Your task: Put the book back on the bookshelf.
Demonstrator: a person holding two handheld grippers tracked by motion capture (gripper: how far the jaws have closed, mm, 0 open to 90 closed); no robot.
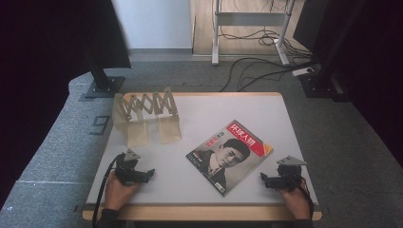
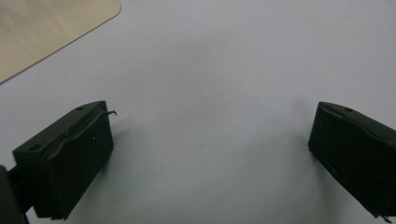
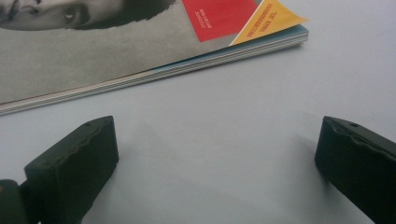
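**Both grippers rest wide open on either side of the magazine**

Two hands come in from the near edge of the table (image 1: 285, 107) in the high view, each holding a gripper set down on the pale grey top. At the near left corner the left gripper (image 1: 151, 171) points toward the middle, and the right gripper (image 1: 263, 176) at the near right corner points back toward it. Between them lies the magazine (image 1: 229, 155), flat, cover up and turned at an angle, its near corner closer to the right gripper than to the left. At the far left of the table stands a wooden accordion rack (image 1: 146, 105), well apart from both grippers.

From the left gripper view, the left gripper (image 2: 212, 130) has its jaws spread wide with only bare tabletop between them. A rounded tan corner (image 2: 46, 28) shows at the upper left; the magazine is out of frame here.

From the right gripper view, the right gripper (image 3: 219, 140) likewise stands wide open, gripping nothing. Just ahead of its jaws runs the magazine (image 3: 140, 51), near but not touching, and this close look reveals the stacked page edges and the red and yellow cover patches.
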